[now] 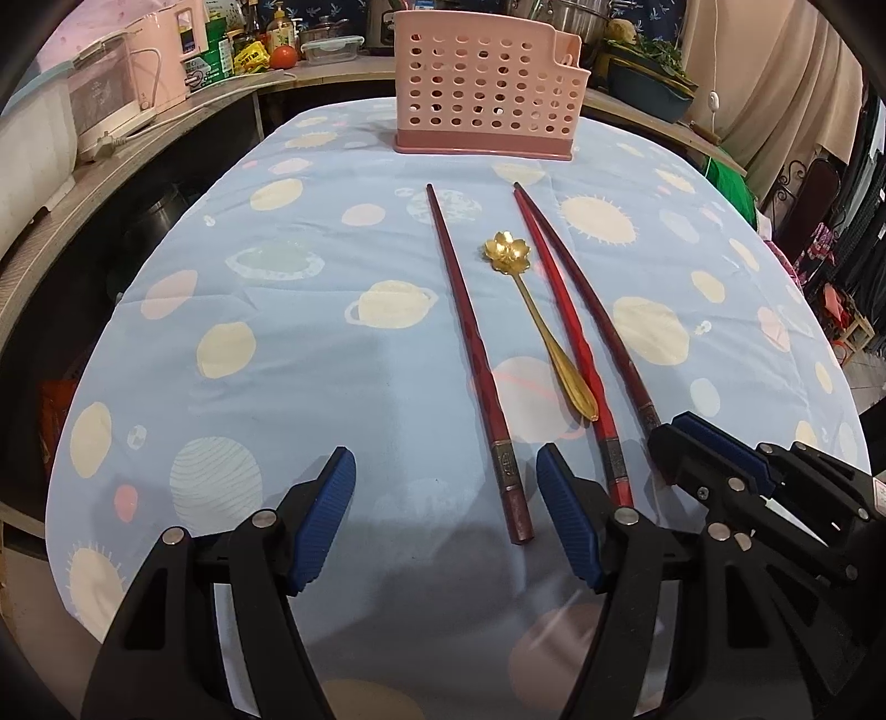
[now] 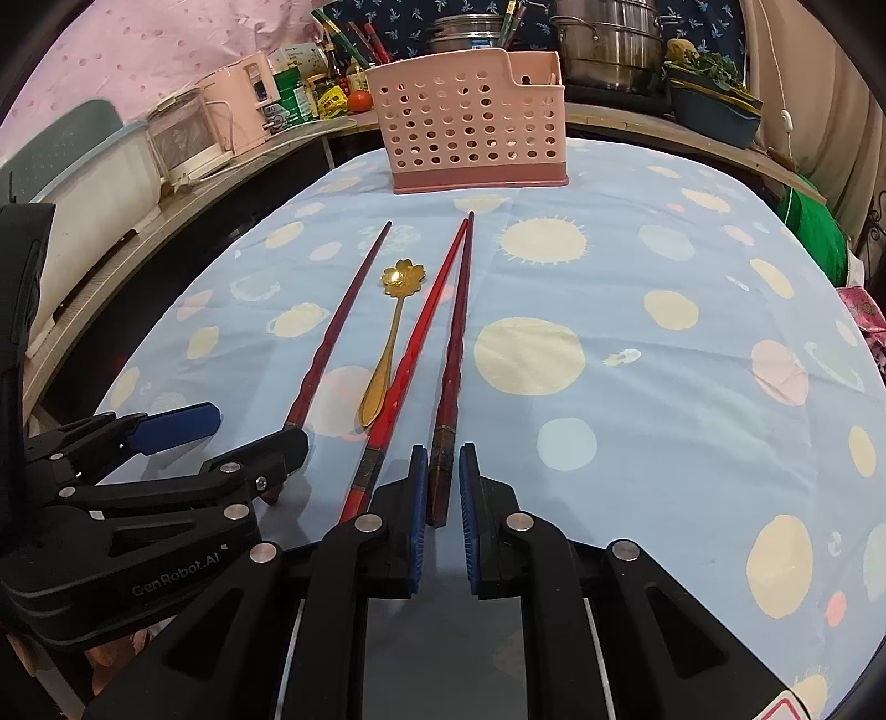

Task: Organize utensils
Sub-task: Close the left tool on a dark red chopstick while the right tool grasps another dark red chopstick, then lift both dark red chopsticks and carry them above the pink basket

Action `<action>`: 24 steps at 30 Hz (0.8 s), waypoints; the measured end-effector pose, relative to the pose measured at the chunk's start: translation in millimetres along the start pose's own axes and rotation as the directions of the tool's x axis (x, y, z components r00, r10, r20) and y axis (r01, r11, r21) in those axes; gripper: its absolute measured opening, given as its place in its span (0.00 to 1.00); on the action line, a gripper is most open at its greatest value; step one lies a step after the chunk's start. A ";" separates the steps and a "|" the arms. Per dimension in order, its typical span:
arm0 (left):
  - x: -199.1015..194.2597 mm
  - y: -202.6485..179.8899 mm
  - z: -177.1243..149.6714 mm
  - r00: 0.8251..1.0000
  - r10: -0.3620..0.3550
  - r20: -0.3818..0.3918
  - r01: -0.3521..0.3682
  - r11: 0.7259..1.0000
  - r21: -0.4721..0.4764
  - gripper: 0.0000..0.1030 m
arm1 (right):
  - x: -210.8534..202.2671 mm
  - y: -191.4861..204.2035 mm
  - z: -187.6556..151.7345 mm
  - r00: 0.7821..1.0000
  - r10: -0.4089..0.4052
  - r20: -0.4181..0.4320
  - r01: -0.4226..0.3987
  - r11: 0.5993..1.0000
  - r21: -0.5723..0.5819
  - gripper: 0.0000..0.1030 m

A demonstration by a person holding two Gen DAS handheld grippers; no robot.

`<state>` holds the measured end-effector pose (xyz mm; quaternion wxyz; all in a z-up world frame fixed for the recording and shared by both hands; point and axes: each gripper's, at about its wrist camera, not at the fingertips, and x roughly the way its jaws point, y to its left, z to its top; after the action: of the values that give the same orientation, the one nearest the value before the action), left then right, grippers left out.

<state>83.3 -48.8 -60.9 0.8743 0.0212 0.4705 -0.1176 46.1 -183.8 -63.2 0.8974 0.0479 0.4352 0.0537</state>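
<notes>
Three red chopsticks and a gold flower-bowl spoon lie on the blue planet-print tablecloth. A pink perforated utensil holder stands at the far end. My left gripper is open, its jaws either side of the left chopstick's near end. My right gripper has its blue pads narrowly around the thick end of the rightmost chopstick; whether they touch it is unclear. The middle chopstick lies beside it. The spoon also shows in the right wrist view, as does the holder.
A curved wooden counter rings the table with pink appliances, bottles, a tomato and steel pots. A blue basin sits at the right. The two grippers are close together at the near table edge.
</notes>
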 end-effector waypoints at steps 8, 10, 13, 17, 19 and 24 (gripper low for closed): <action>-1.1 -2.1 -2.1 1.000 0.009 0.015 -0.009 1.000 0.015 0.50 | 0.5 -2.4 -1.6 1.000 0.004 0.002 -0.004 1.000 0.007 0.08; -2.3 -1.7 -2.6 1.000 -0.004 0.014 0.004 1.000 0.016 0.39 | 0.6 -2.7 -1.5 1.000 0.004 0.002 -0.004 1.000 0.007 0.08; -3.6 -1.5 -3.6 1.000 -0.020 0.011 0.019 1.000 0.019 0.26 | 0.5 -3.1 -1.7 1.000 0.004 0.002 -0.004 1.000 0.007 0.08; -4.4 0.7 -3.8 0.999 -0.040 0.002 0.040 0.999 0.009 0.09 | -0.8 -5.0 -2.1 1.000 0.007 0.001 -0.007 1.000 0.017 0.07; -4.3 3.1 -2.9 0.999 -0.051 -0.005 0.051 0.999 -0.004 0.07 | -2.5 -7.4 -2.1 1.000 0.008 0.002 -0.008 1.000 0.026 0.07; -9.7 6.0 -1.9 0.998 -0.056 0.002 0.056 0.998 -0.018 0.07 | -10.9 -13.6 0.1 1.000 0.007 0.020 -0.008 0.999 0.046 0.07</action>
<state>77.9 -40.8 -54.4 0.8710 0.0001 0.4715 -0.1378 40.2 -198.8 -56.5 0.9002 0.0710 0.4271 0.0466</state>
